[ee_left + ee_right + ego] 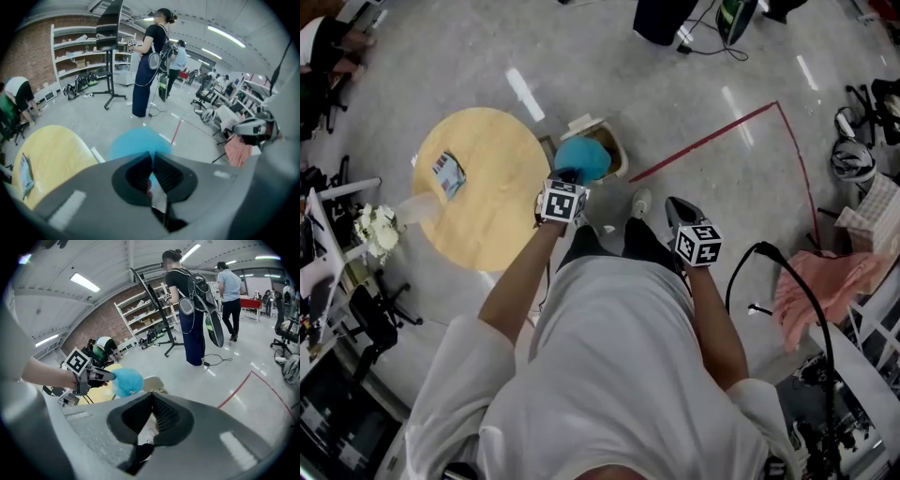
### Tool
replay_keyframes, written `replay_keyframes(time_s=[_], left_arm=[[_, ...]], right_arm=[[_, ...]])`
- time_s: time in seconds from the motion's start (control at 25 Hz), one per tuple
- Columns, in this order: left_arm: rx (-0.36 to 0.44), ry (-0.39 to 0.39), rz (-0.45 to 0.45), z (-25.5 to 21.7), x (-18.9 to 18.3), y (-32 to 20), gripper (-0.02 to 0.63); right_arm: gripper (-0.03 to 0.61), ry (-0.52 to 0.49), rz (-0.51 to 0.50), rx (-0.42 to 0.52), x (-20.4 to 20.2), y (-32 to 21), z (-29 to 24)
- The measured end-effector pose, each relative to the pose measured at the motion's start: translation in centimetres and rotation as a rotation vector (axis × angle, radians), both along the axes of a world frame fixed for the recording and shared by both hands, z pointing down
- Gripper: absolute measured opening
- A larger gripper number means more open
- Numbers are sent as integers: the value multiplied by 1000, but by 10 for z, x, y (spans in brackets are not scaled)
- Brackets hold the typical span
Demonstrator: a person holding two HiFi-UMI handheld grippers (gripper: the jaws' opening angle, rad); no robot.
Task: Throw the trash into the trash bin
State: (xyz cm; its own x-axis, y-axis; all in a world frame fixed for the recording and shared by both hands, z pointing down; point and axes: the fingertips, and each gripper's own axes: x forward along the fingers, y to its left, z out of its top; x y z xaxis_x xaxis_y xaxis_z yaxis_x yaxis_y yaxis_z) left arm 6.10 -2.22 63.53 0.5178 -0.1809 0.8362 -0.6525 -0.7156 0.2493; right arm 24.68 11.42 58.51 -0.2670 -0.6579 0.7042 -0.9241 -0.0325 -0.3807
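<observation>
A crumpled blue piece of trash (583,157) hangs just over the beige trash bin (616,156) on the floor beside the round yellow table (487,211). My left gripper (569,176) is shut on the blue trash, which bulges out past the closed jaws in the left gripper view (140,143). The right gripper view shows the left gripper (96,374) from the side, holding the blue trash (126,380) in front of the bin (153,383). My right gripper (677,206) is lower and to the right, above the floor. Its jaws (151,397) are shut with nothing between them.
A small printed packet (448,174) lies on the yellow table. A red tape line (712,139) runs across the grey floor right of the bin. Pink cloth (825,281) and a black cable (797,281) are at the right. Two people (190,310) stand further off, near shelving.
</observation>
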Motion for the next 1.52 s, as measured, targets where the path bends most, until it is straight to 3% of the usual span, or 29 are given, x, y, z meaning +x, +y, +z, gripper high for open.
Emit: replay_keyframes(time_s=[0.76, 1.04, 1.52], left_arm=[[-36, -34, -45, 70, 25, -10, 6], [-65, -49, -85, 99, 20, -14, 6], [-92, -59, -126, 154, 41, -13, 6]], right_arm=[[2, -22, -16, -75, 39, -4, 39], [2, -41, -22, -84, 39, -14, 55], [2, -56, -56, -129, 53, -24, 98]])
